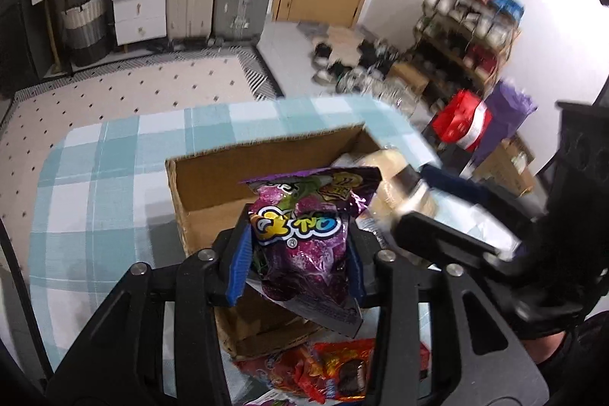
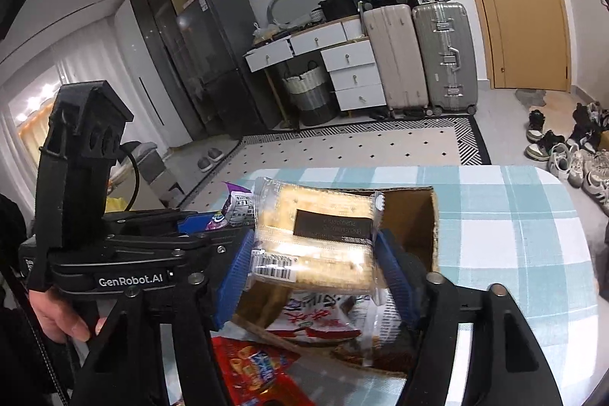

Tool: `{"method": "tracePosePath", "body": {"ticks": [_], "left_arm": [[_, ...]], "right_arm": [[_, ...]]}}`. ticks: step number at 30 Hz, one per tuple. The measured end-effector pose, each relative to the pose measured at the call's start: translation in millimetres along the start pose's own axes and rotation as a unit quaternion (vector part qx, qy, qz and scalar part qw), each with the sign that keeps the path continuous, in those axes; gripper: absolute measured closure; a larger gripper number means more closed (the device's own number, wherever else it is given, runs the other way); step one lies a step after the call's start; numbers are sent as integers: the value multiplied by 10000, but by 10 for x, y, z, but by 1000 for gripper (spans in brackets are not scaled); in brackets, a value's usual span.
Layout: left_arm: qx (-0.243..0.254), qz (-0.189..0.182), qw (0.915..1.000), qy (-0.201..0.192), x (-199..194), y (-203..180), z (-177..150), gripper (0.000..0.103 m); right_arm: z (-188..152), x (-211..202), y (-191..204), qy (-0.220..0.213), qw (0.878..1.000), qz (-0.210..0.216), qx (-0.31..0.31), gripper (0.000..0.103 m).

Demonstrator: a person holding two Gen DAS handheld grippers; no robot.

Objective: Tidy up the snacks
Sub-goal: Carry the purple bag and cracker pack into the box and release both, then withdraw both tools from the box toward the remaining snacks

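The left claw is clamped on a purple snack bag, blue pads pressing its two sides, and it reaches forward and down so the bag hangs above the open cardboard box. The right claw is closed around a clear-wrapped pack of pale crackers, held flat and crosswise between its fingers, over the same box; in the left wrist view it comes in from the right, blurred, with the pack above the box's right half. A bare hand grips the handle of the left tool at the lower left of the right wrist view.

The desk, under a blue-and-white checked cloth, carries the box near its middle. Inside the box lies a white-and-red packet. A red snack bag lies on the desk just outside the box's near edge
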State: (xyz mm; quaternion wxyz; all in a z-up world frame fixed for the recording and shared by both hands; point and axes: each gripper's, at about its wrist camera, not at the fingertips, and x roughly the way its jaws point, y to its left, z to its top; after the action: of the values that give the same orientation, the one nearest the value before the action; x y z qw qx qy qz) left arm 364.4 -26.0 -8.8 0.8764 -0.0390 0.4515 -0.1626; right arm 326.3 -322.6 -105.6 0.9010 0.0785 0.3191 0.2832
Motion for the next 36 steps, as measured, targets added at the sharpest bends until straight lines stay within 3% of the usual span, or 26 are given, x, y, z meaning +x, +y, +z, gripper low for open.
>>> {"method": "tracePosePath", "body": {"ticks": [1, 2, 4, 5, 23, 36], "left_arm": [[0, 59, 10000, 29, 24, 3, -4, 55], [0, 41, 10000, 26, 28, 1, -15, 51], [-35, 60, 10000, 7, 18, 21, -34, 33], [-62, 112, 9999, -29, 3, 35, -38, 30], [-61, 207, 9989, -427, -653, -68, -253, 30], [-109, 436, 9966, -685, -1194, -188, -639, 28]], "right_arm": [[-4, 16, -26, 24, 10000, -34, 27, 17], [-12, 16, -54, -5, 9999, -94, 49, 17], [-26, 16, -91, -8, 10000, -68, 60, 16], [-34, 7, -103, -14, 9999, -80, 65, 16], [-51, -502, 139, -384, 9992, -113, -95, 15], [-214, -912, 481, -508, 9983, -134, -259, 10]]}}
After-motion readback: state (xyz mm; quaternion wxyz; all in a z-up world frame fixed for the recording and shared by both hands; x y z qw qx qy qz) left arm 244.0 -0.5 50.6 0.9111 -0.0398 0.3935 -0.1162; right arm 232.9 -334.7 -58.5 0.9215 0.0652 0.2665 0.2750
